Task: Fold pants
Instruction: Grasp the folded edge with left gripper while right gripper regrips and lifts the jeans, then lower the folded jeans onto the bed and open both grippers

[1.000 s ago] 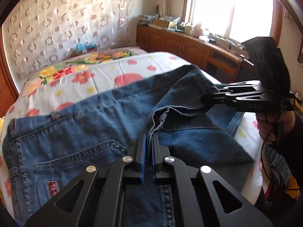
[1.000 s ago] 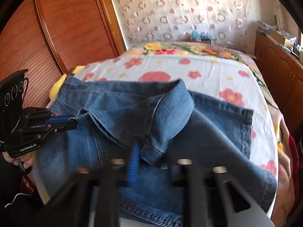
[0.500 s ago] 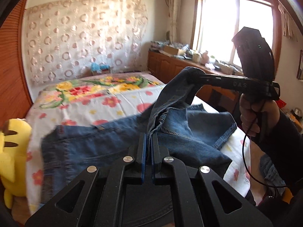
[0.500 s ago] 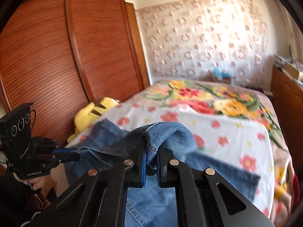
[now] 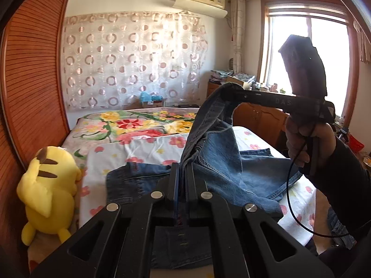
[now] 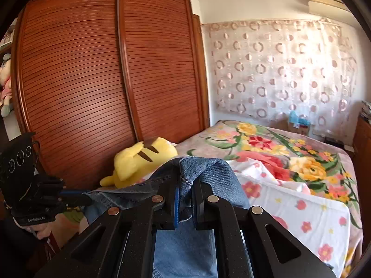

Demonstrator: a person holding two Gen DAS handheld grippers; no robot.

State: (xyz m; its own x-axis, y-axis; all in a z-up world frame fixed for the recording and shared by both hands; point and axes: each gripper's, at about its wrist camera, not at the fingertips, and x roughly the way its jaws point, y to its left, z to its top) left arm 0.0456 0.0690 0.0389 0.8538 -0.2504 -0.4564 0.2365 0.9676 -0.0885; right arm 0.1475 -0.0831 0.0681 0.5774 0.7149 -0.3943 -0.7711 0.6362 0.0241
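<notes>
A bedroom holds a louvred wooden wardrobe [image 6: 104, 81] beside a bed [image 5: 143, 146] spread with a flowered sheet, a circle-patterned curtain [image 5: 129, 60] beyond the bed's far end and a bright window [image 5: 308, 67] to the bed's right. The jeans [image 5: 222, 162] lie partly across the near end of the bed, one edge lifted off it and running up to the right, above a yellow plush toy [image 5: 48, 187] at the bed's left edge. The left hand-held gripper [image 5: 182, 180] is pressed together on a denim seam, and the right hand-held gripper [image 6: 185, 199] pinches the raised fold.

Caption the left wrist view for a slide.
Both grippers, left and right, lift denim pants off the floral bed.
</notes>
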